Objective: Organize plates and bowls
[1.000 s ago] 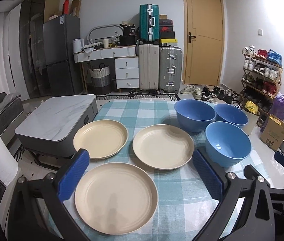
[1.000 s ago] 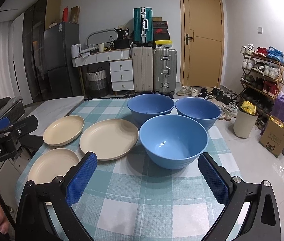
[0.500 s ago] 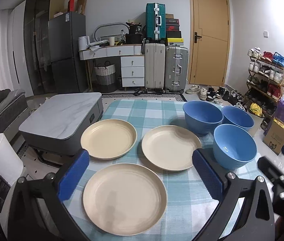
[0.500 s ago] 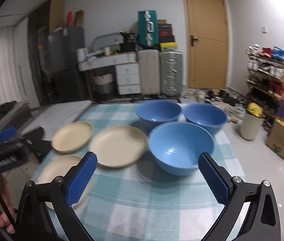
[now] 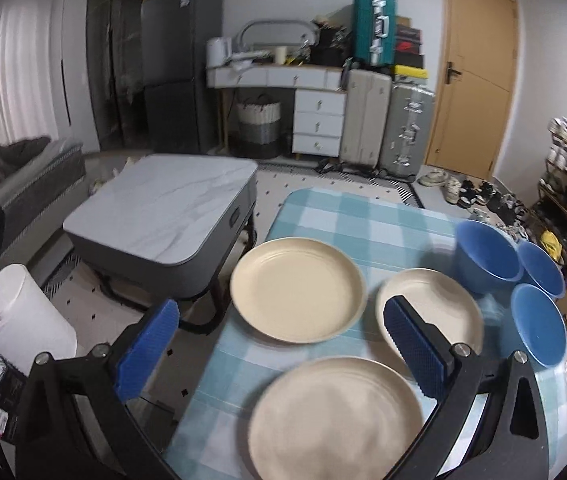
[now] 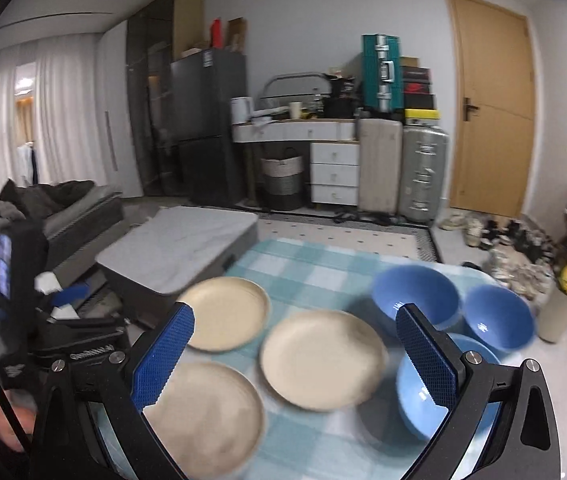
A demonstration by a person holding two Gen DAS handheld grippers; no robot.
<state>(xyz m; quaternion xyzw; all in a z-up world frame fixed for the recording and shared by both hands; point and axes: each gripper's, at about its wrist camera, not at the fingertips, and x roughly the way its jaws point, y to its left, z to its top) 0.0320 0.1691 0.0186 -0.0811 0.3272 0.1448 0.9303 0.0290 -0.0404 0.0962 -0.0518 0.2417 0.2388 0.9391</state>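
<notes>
1. While both tongs hang open and empty above the desk (image 5: 367, 220), start with the cream plates rather than the bowls.
2. Left tongs (image 5: 281, 344): wide apart, over the desk's near left corner, nothing between the pads.
3. Right tongs (image 6: 293, 350): likewise spread, gripping nothing, above the plates.
4. Near plate (image 5: 335, 420), far-left plate (image 5: 297, 290) and middle plate (image 5: 459, 304): flat on the checked cloth, close together, not stacked.
5. Three blue bowls (image 6: 415, 294), (image 6: 497, 316), (image 6: 423, 400): clustered at the right, upright, rims nearly touching.
6. Probably best: come in low at a plate's rim, one pad under the lip, one above, and close firmly.
7. Lift level, lower centred onto a neighbour; shallow rims likely to slip if pinched at an angle.
</notes>
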